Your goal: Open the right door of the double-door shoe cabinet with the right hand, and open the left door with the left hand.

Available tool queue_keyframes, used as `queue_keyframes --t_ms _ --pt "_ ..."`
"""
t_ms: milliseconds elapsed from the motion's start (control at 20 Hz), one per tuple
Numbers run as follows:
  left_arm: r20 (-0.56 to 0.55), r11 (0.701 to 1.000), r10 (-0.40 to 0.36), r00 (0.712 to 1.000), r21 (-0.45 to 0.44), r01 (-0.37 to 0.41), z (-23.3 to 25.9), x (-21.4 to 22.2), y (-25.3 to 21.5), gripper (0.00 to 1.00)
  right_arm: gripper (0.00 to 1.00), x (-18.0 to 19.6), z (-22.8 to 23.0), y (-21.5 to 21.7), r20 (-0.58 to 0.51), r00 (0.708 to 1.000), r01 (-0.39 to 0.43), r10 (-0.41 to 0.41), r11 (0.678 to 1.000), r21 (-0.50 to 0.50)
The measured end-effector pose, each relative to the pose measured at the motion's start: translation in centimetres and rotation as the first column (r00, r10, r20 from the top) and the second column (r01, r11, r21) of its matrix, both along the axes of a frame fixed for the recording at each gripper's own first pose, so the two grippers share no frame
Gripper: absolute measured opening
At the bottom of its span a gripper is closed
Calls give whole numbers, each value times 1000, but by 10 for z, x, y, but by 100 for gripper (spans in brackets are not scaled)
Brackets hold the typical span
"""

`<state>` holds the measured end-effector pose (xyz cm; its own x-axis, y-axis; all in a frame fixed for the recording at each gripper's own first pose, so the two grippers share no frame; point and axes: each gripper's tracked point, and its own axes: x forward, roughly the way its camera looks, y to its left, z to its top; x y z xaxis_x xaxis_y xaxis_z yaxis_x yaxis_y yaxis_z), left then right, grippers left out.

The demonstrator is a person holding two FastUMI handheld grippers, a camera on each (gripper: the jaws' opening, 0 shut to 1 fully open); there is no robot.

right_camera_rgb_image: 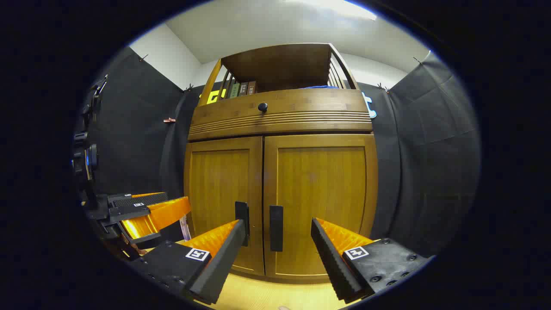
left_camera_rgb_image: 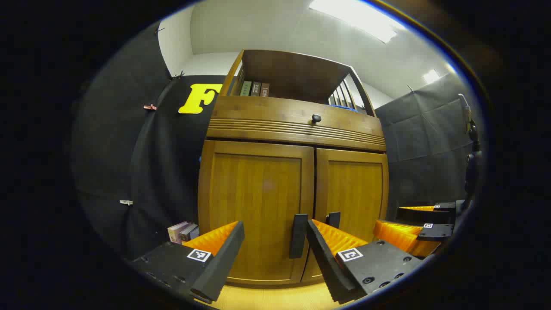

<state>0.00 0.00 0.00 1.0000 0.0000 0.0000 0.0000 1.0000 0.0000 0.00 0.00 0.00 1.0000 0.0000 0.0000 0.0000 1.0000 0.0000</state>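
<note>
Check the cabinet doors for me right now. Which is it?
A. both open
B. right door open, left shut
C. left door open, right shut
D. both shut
D: the left door and right door both sit flush in the cabinet front, and the left gripper and right gripper are open and short of the two handles.

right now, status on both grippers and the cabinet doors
Left gripper open, lined up on left door handle. Right gripper open before right door handle. Both doors shut, nothing in the way.
</note>
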Motion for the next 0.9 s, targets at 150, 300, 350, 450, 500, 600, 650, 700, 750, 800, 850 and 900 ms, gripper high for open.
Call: queue_keyframes --t_ms 150,300,350,450,500,600,650,700,750,800,850,900 --pt "-5 1000 -6 1000 -2 6 0 -3 1 91 98 5 0 3 -3 1000 2 -2 1000 2" --pt "-7 1000 -7 1000 -6 7 1 -1 5 91 98 13 -4 11 -19 1000 -4 4 1000 -4" --pt "-9 1000 -8 1000 -7 8 0 0 6 91 98 15 -5 13 -24 1000 -7 7 1000 -6" --pt "-12 1000 -10 1000 -9 10 -1 1 7 91 98 17 -8 15 -34 999 -12 11 1000 -5" --pt "-13 1000 -12 1000 -13 12 -2 1 6 91 98 19 -9 17 -38 999 -12 12 1000 -2" --pt "-21 1000 -19 1000 -19 18 -4 2 8 91 98 22 -11 19 -44 999 -12 12 1000 1" --pt "-24 1000 -18 1000 -19 17 -5 2 9 91 98 25 -12 19 -45 999 -10 10 1000 1" --pt "-28 1000 -16 999 -18 15 -9 3 11 91 98 25 -15 21 -47 999 -8 8 1000 -2" --pt "-31 1000 -15 999 -19 15 -10 5 12 91 97 26 -16 21 -48 999 -6 6 1000 -4" --pt "-33 1000 -15 999 -21 15 -11 5 12 91 99 29 -18 22 -49 999 -6 6 1000 -3" --pt "-32 1000 -16 999 -24 15 -11 6 13 91 97 31 -18 23 -50 999 -8 8 1000 -1" --pt "-31 999 -17 999 -28 16 -12 6 15 91 97 32 -19 23 -51 999 -9 9 1000 0"
